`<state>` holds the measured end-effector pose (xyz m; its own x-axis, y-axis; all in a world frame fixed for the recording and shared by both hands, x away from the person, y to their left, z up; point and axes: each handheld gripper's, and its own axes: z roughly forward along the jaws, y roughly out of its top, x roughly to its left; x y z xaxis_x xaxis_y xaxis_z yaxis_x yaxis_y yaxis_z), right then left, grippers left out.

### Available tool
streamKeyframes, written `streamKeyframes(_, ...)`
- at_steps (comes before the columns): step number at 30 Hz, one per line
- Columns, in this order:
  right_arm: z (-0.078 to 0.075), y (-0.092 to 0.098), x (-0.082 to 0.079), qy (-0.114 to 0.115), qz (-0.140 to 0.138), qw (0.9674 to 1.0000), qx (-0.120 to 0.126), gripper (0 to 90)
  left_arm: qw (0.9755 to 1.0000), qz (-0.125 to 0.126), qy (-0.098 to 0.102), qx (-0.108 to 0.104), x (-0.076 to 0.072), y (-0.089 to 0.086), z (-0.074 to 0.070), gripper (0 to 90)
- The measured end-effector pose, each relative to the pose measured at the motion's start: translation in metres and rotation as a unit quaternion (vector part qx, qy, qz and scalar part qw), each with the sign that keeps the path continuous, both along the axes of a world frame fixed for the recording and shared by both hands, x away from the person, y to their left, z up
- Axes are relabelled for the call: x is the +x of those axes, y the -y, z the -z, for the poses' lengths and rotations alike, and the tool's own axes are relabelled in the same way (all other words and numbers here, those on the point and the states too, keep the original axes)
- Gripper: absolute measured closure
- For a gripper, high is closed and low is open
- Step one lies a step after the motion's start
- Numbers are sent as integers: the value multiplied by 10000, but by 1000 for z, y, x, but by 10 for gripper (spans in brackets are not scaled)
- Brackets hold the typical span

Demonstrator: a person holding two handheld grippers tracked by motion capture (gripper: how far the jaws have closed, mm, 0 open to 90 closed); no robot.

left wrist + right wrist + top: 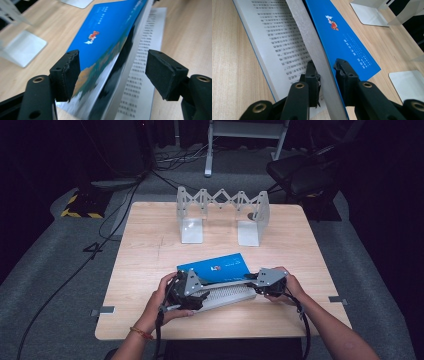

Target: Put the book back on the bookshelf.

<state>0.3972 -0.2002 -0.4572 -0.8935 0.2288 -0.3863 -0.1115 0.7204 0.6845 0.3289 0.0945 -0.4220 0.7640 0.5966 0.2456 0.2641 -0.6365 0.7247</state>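
From the high view I have my left tool and my right tool at opposite ends of the blue book, which lies open on the pale wood-grain surface between them. The cover and a block of pages are lifted while the rest lies flat, so I judge I am holding it part open from the right end. Beyond both tools, farther up the surface, stands an expanding metal book rack with flat feet and a zigzag lattice, a likely home for the book.

In the left gripper view, my left tool is released: its two black foam-like pads stand apart, and the raised glossy blue cover and page block rise between them, close to the left-hand pad but not squeezed as far as I can see. The printed page lies flat under the other pad. One matte grey rack foot sits off to the tool's left.

In the right gripper view, my right tool is clenched on the book: the pads pinch the lifted stack by its grey page edges, the thin, smooth blue cover on the far side of the grip and the dense printed page flat on the near side. That grip alone keeps the stack up. Rack feet lie beyond, to the tool's right.
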Motion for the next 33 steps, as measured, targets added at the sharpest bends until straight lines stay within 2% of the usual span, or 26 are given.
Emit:
streamKeyframes(1, 0, -1, -1, 10, 14, 10000, -23, 732, 10000, 22, -32, 17, 0, 3, 0, 291)
streamKeyframes(2, 0, -2, -2, 16, 16, 10000, -39, 734, 9997, 20, -5, 231, 1, 8, 0, 298)
streamKeyframes(3, -1, -3, -3, 31, 13, 10000, -61, 734, 9981, -106, 150, 586, 3, 14, 3, 298)
streamKeyframes(4, -1, -5, -4, 42, 21, 10000, -76, 736, 9971, -178, 136, 725, 6, 15, 6, 307)
streamKeyframes(5, -1, -6, -5, 34, 28, 9999, -95, 737, 9972, -174, -2, 726, 10, 15, 9, 351)
streamKeyframes(8, -2, -8, -6, 16, 55, 9999, -135, 735, 9976, -146, -82, 675, 13, 11, 14, 498)
streamKeyframes(9, -1, -9, -7, 36, 91, 9998, -164, 730, 9979, -26, -171, 625, 14, 8, 17, 536)
streamKeyframes(11, -2, -10, -8, 43, 112, 9998, -133, 717, 9968, 191, -124, 764, 14, 6, 20, 620)
streamKeyframes(12, -2, -10, -8, 43, 112, 9998, -133, 717, 9968, 191, -124, 764, 14, 6, 20, 655)
streamKeyframes(15, -2, -9, -6, -3, 35, 10000, 68, 669, 9971, 327, -191, 663, 16, -2, 23, 681)
streamKeyframes(17, -1, -3, -1, -174, -101, 9991, 374, 640, 9971, 383, -165, 633, 17, -6, 24, 697)
streamKeyframes(19, 2, 3, 6, -261, -178, 9983, 485, 643, 9971, 406, -205, 609, 19, -9, 25, 699)
streamKeyframes(22, 7, 9, 11, -157, -293, 9984, 449, 696, 9969, 428, -243, 620, 23, -12, 25, 692)
streamKeyframes(25, 5, 3, 7, -32, -243, 9995, 218, 727, 9977, 206, -289, 576, 25, -12, 23, 609)
streamKeyframes(27, 1, 1, 5, -32, -131, 9996, 256, 728, 9985, 78, -219, 498, 23, -9, 19, 552)
streamKeyframes(28, 0, 0, 4, -23, -89, 9996, 272, 728, 9985, 41, -163, 518, 21, -5, 16, 539)
streamKeyframes(31, -4, -3, -1, 33, -39, 9997, 219, 733, 9989, 99, -176, 429, 16, 9, 11, 486)
streamKeyframes(33, -5, -6, -5, 60, -47, 9998, 173, 738, 9980, 100, -133, 604, 14, 22, 10, 458)
